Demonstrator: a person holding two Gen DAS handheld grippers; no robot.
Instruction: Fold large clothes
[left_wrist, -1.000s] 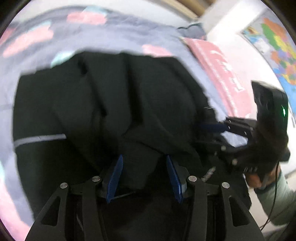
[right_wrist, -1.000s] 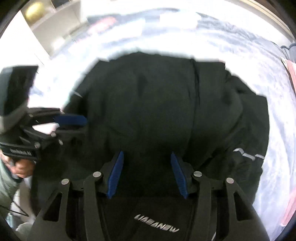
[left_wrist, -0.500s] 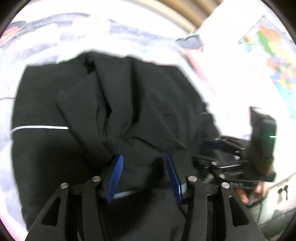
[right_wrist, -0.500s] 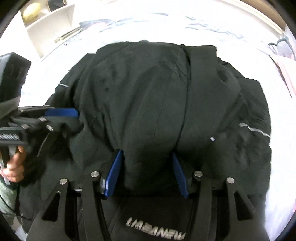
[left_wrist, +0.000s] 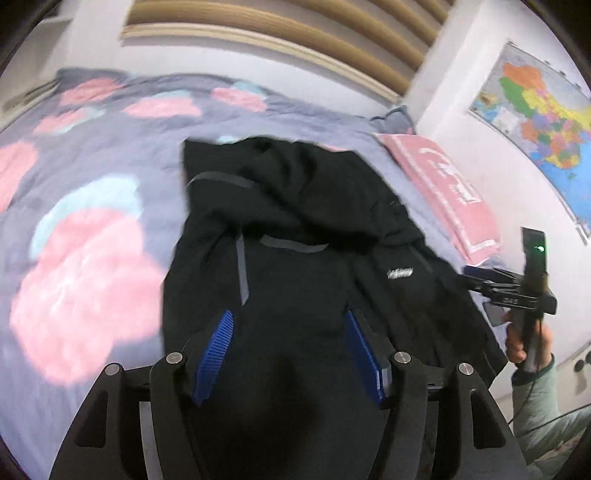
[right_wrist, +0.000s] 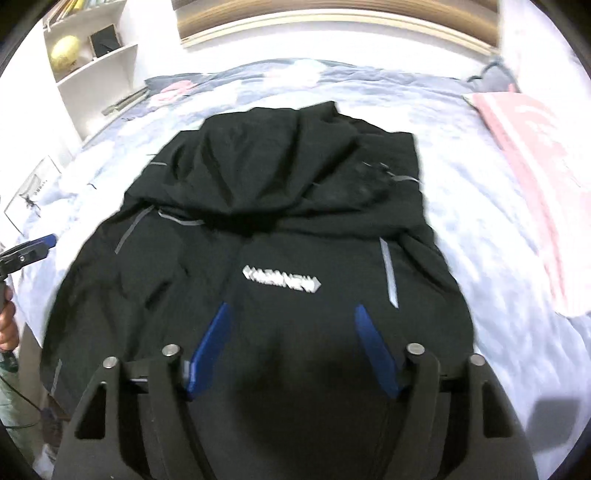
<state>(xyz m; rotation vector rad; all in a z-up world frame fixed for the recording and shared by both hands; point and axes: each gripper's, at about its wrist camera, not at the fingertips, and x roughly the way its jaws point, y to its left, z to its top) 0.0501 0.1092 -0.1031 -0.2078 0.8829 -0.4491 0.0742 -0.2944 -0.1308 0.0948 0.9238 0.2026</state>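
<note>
A large black jacket (left_wrist: 295, 236) with grey reflective stripes and a white chest logo (right_wrist: 282, 283) lies on the bed, its far part bunched and folded back over itself. My left gripper (left_wrist: 288, 325) is open and empty, pulled back above the jacket's near edge. My right gripper (right_wrist: 291, 323) is open and empty too, above the near edge just short of the logo. The right gripper also shows at the right of the left wrist view (left_wrist: 491, 277), and the left gripper's tip shows at the left edge of the right wrist view (right_wrist: 40, 243).
The bed has a grey-blue cover (left_wrist: 92, 192) with pink and light-blue patches. A pink folded cloth (left_wrist: 443, 192) lies by the wall on the right (right_wrist: 532, 158). A map (left_wrist: 535, 122) hangs on the wall. White shelves (right_wrist: 96, 62) stand at the far left.
Both grippers held jacket cloth between their fingers a second ago. They have let go, opened wide and drawn back and up. The jacket now lies with its upper part folded over.
</note>
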